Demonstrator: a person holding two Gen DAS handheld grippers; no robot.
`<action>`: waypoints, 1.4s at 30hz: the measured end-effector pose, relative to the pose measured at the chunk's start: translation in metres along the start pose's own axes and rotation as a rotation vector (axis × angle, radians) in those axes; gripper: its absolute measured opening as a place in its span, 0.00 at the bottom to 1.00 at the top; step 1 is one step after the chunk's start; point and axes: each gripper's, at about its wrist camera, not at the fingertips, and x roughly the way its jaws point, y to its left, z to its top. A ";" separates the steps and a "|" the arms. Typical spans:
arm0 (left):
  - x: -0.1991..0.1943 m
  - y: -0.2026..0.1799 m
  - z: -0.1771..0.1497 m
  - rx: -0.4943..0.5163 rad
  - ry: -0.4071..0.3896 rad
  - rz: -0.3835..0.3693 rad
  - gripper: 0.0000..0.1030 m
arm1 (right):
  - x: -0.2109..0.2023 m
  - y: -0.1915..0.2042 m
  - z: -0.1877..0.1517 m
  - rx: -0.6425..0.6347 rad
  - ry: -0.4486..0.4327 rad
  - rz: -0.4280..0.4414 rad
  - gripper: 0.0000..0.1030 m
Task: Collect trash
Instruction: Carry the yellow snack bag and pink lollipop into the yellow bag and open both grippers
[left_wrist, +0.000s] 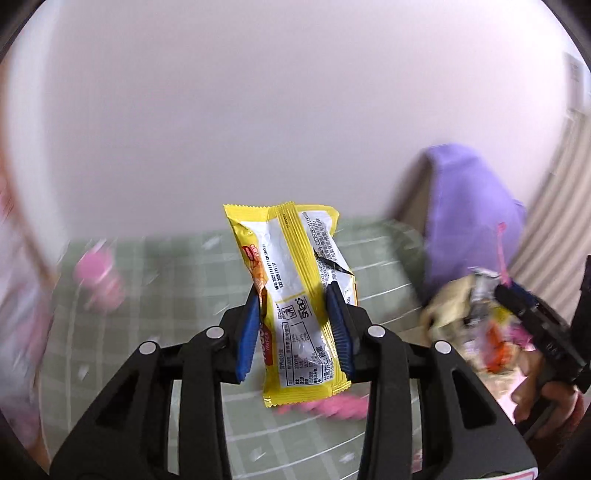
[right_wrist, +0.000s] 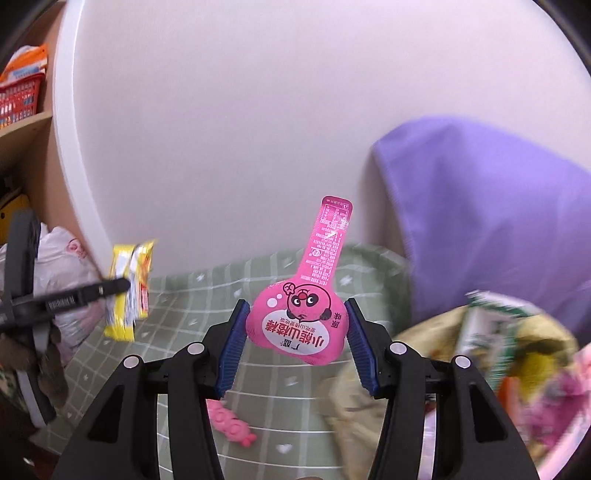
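Left wrist view: left gripper (left_wrist: 295, 321) clamps a yellow wrapper (left_wrist: 295, 295); right gripper (right_wrist: 295, 343) pinches a pink wrapper (right_wrist: 301, 325); pink litter (right_wrist: 229, 424) remains on the bed at 7 o'clock.

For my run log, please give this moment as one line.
left gripper: shut on yellow snack wrapper | right gripper: shut on pink lollipop-shaped wrapper | both lifted above green checked cloth

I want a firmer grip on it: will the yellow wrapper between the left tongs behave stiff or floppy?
Probably floppy and light: the yellow wrapper looks like thin, creased, torn film. It stands up between the left tongs, so it holds some shape. Its glossy surface may slip.
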 end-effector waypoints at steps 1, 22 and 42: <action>0.003 -0.014 0.009 0.030 -0.006 -0.037 0.33 | -0.011 -0.005 0.001 -0.005 -0.017 -0.032 0.48; 0.135 -0.249 -0.007 0.429 0.340 -0.542 0.34 | -0.114 -0.136 -0.037 0.192 -0.024 -0.390 0.48; 0.154 -0.224 0.002 0.284 0.316 -0.572 0.68 | -0.038 -0.143 -0.064 0.089 0.132 -0.308 0.49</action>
